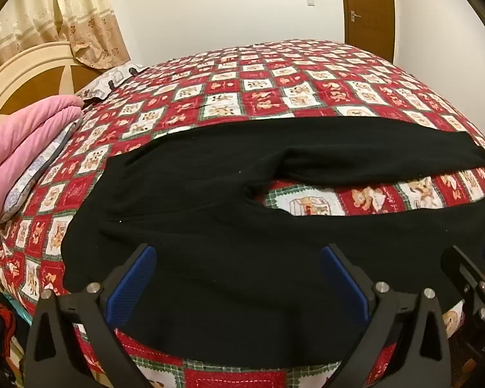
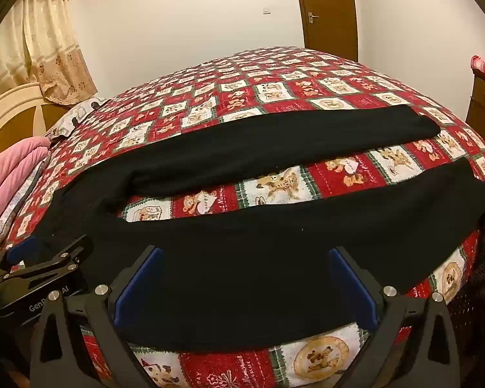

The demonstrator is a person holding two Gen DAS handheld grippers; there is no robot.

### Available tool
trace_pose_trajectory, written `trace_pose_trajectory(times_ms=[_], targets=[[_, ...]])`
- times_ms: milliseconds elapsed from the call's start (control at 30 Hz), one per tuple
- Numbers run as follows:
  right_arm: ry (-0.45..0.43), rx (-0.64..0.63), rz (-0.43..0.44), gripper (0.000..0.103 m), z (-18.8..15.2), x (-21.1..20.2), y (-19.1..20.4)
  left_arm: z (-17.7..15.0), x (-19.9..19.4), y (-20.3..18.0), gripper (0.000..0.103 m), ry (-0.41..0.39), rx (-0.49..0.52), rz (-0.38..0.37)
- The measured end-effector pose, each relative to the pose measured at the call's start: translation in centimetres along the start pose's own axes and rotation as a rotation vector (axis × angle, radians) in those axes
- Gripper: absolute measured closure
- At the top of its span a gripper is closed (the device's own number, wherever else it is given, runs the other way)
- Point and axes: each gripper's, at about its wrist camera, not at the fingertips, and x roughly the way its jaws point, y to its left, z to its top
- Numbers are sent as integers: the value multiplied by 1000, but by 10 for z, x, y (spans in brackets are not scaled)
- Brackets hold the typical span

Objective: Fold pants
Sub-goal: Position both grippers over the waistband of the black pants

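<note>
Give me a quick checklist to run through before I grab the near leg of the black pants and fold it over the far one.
1. Left gripper open: ok, jaws wide apart above the pants.
2. Right gripper open: ok, nothing between its fingers.
3. Both grippers over the near leg: ok, the fabric shows between each pair of fingers.
4. Legs spread and apart: ok, a strip of quilt shows between them.
5. Far leg flat: ok, lies straight, no obvious bunching.
6. Fingers touching the fabric: cannot tell from these views.
</note>
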Motion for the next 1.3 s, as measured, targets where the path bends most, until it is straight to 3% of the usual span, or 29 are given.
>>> trace_pose_trajectory(times_ms=[1300], targets=[[20,2,1,1,-4,7,-2,-5,4,-2,0,17,4,4]])
